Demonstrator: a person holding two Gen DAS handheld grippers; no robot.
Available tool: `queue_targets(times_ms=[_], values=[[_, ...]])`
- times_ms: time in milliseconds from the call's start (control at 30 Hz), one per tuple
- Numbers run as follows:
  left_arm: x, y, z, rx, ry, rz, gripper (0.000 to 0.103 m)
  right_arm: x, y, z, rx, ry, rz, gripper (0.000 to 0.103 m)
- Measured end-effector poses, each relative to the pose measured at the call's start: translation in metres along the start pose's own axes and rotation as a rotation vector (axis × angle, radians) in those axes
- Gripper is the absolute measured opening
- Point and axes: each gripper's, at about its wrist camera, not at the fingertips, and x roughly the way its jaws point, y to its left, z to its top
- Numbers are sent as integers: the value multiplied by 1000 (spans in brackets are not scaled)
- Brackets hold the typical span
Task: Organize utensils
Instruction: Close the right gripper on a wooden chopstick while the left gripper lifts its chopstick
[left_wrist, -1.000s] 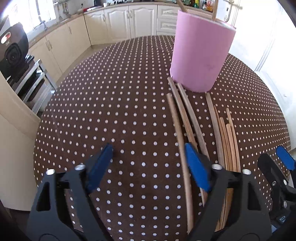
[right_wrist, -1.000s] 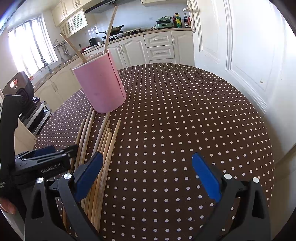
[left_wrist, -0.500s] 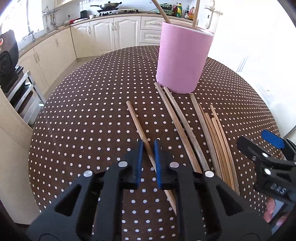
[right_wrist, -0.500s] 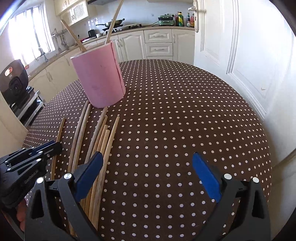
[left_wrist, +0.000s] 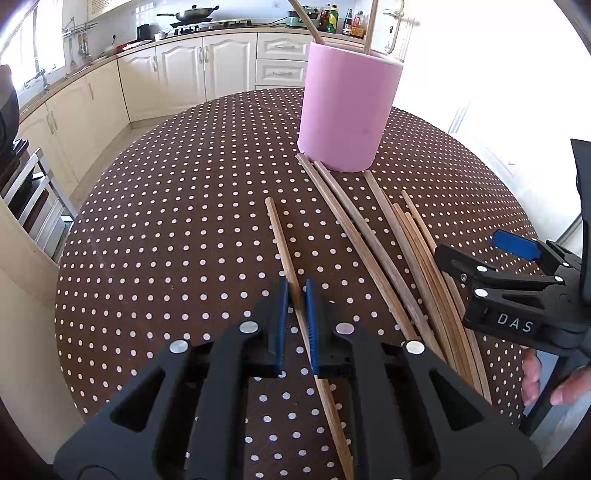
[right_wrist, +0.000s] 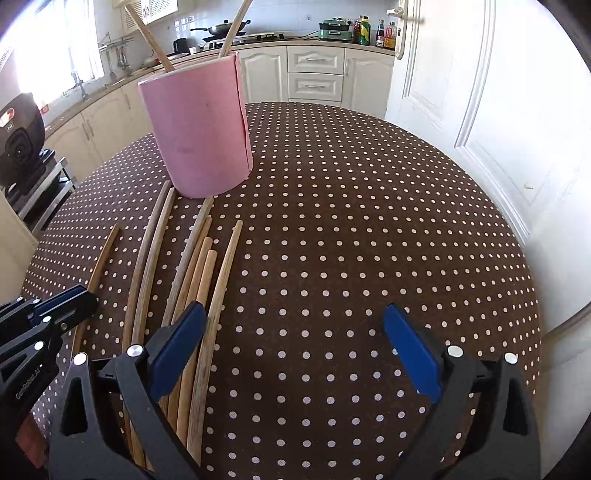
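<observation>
A brown white-dotted tabletop (left_wrist: 166, 240) fills both views. Only the left wrist view shows the left tool (left_wrist: 295, 295) clenched on a lone wooden chopstick (left_wrist: 279, 236). The right tool (right_wrist: 291, 332) gapes over loose chopsticks (right_wrist: 192, 266); beyond stands the pink cylindrical holder (right_wrist: 199, 129).

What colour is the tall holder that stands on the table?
The holder is plain pink; the right wrist view shows it best.
</observation>
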Motion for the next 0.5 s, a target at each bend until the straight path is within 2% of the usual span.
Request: queue_targets(times_ms=[133,200,300,367,500], values=[[0,-1,2,-19,22,14,11,7,15,5,-24,20,-45,93],[1,-2,3,-38,24,23,11,7,21,6,-31,19,-45,89],[4,-1,4,-72,27,32,11,3,27,6,-51,17,-23,73],[5,0,6,-95,39,33,11,1,35,5,-65,17,-13,59],[7,3,8,-127,52,30,12,-4,43,3,-74,36,18,43]])
